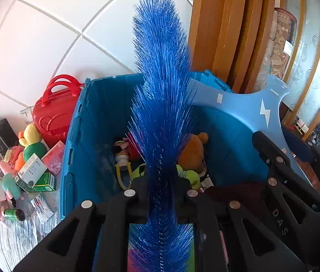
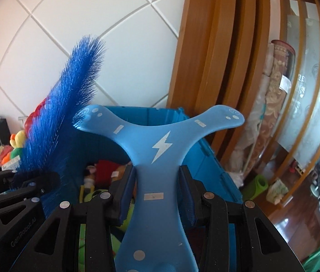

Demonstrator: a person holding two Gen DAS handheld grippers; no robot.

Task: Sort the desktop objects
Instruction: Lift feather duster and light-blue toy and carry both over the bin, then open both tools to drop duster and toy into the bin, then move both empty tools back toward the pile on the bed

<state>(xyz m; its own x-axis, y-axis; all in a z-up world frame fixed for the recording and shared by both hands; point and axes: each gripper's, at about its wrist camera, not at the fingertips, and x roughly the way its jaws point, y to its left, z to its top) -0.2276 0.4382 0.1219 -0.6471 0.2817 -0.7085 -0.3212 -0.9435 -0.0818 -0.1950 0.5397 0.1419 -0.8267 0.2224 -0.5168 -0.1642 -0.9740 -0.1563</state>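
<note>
A blue storage bin [image 1: 87, 136], toys inside, sits just ahead of and below both grippers. The left gripper [image 1: 161, 192] clamps a blue bristle brush [image 1: 162, 79] upright above it; beside it, the right gripper [image 2: 157, 192] grips a light-blue boomerang [image 2: 160, 149] by one arm.

Both wrist views close, angled down over blue bin [image 1: 87, 136] – shared; right view further right.
</note>
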